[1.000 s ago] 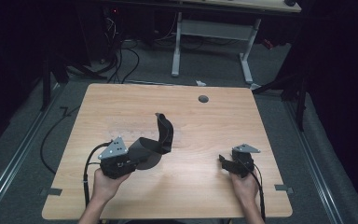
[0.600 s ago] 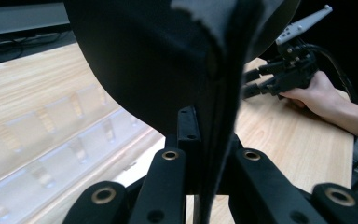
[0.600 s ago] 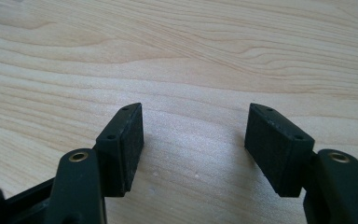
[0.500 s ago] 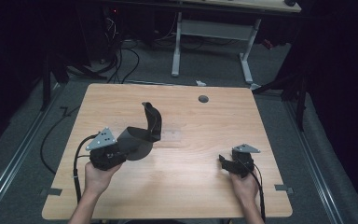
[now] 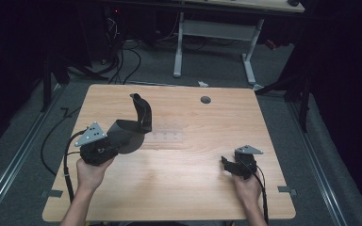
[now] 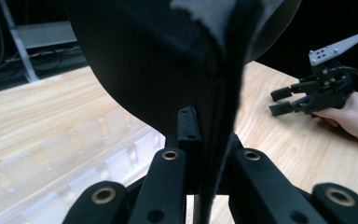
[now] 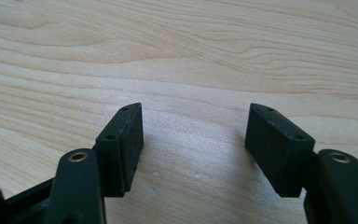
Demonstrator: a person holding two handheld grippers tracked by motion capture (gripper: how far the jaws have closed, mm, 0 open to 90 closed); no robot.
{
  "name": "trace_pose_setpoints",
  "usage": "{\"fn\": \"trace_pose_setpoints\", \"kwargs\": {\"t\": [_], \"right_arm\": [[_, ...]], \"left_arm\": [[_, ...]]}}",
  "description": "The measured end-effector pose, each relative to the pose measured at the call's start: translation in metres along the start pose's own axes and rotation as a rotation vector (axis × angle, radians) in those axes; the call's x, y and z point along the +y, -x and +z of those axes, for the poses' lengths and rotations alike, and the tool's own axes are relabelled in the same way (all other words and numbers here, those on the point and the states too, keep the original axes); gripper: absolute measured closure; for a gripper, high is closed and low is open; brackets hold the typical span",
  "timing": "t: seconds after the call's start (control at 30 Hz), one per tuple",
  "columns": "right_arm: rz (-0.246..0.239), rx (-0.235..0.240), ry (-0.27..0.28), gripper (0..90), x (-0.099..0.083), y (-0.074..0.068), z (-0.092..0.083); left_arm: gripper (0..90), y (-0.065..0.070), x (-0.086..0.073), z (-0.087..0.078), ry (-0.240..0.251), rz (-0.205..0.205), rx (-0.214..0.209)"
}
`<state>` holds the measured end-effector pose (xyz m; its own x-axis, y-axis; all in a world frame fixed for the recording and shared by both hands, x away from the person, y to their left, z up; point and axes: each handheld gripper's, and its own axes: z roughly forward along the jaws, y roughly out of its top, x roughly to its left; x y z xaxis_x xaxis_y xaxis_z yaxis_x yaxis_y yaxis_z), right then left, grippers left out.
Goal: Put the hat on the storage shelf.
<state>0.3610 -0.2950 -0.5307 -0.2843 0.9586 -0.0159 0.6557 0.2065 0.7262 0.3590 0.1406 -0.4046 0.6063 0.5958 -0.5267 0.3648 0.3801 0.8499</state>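
The left gripper [image 5: 115, 146] sits over the left part of the pale wooden counter [image 5: 184, 188], carried in the person's left hand [image 5: 90, 173]. Its fingers [image 6: 186, 135] are clamped together on the edge of a black, floppy, cap-like fabric piece with a curved brim [image 5: 127, 134]. In the left gripper view the pinched cloth [image 6: 168, 60] rises straight out from between the fingers and spreads above them as a dark dome. From the high view, a black strap-like part [image 5: 141, 110] of the same piece stands up just beyond the fingers and curls over at its top. The piece hangs from the grip, and whether its lower edge touches the counter is hard to tell from this height.

Just past the fingers and slightly to their right lies a flat, clear plastic tray with small compartments [image 5: 167, 137] on the counter; in the left gripper view it [image 6: 70, 158] shows below and to the left of the fingers, under the cloth.

Well apart to the right, the right gripper [image 5: 230, 165] is held in the right hand [image 5: 246, 184] low over the counter. Its fingers [image 7: 123, 144] stand wide apart, with bare wood between them and nothing in their gap. A small dark round hole [image 5: 205, 100] marks the counter far beyond both grippers.
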Motion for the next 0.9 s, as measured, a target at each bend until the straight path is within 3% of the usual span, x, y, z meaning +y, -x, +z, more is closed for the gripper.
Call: {"fn": "trace_pose_setpoints", "kwargs": {"t": [0.3, 0.5, 0.9], "right_arm": [[0.000, 0.000, 0.000, 37.4, 0.000, 0.000, 0.000], [-0.001, 0.000, 0.000, 37.2, 0.000, 0.000, 0.000], [0.000, 0.000, -0.001, 37.0, 0.000, 0.000, 0.000]], "left_arm": [[86.5, -0.017, 0.011, 0.001, 0.028, 0.037, 0.057], [86.5, -0.030, 0.020, 0.001, 0.065, 0.027, 0.090], [86.5, -0.056, 0.029, 0.003, 0.099, 0.093, 0.198]]}}
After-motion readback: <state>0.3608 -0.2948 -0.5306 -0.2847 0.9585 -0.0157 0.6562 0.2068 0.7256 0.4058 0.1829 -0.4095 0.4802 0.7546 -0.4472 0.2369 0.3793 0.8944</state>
